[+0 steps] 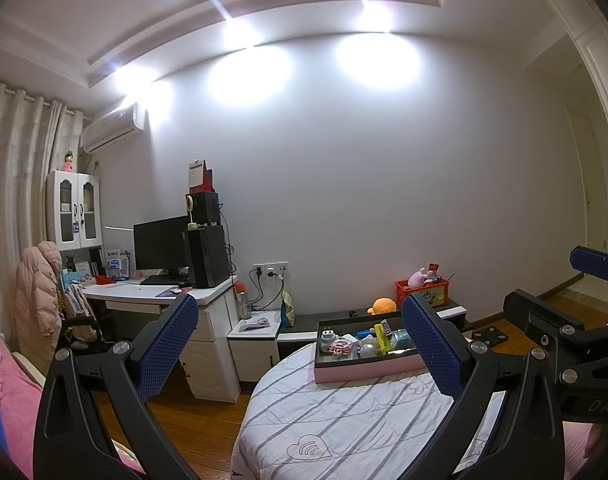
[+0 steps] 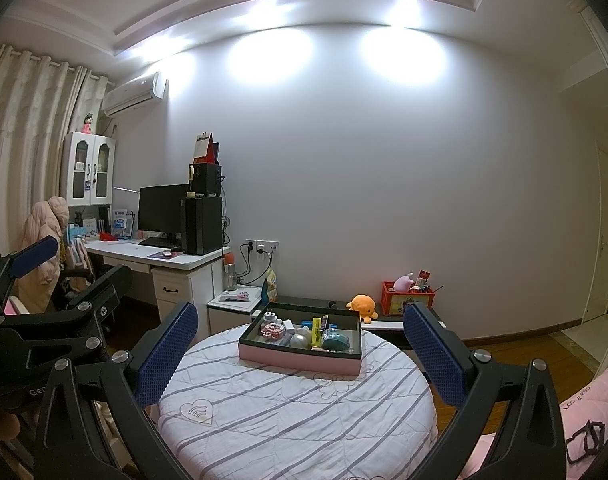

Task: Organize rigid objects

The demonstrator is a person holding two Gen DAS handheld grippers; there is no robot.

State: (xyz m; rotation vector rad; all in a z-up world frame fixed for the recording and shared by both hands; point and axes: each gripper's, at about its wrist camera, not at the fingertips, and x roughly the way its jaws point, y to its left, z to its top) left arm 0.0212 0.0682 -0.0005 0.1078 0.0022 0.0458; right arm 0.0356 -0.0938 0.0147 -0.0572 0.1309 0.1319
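A pink box with a dark inside [image 1: 363,370] [image 2: 300,356] rests on the far part of a round, striped quilted surface [image 1: 355,420] [image 2: 288,412]. Inside lie a white plug adapter [image 1: 327,336] [image 2: 270,317], a pink-white item [image 1: 339,347] [image 2: 274,330], a silver ball [image 1: 368,347] [image 2: 300,340], a yellow marker [image 1: 383,334] [image 2: 316,332] and a teal round case [image 1: 403,339] [image 2: 335,340]. My left gripper [image 1: 300,352] is open and holds nothing, short of the box. My right gripper [image 2: 300,356] is also open and holds nothing.
A white desk [image 2: 160,258] with a monitor [image 2: 162,210] and speakers stands at left, with a jacket on a chair [image 1: 38,292]. A low dark bench [image 2: 387,326] behind holds an orange plush [image 2: 361,306] and a red crate [image 2: 407,300]. Pink bedding [image 2: 587,412] lies at right.
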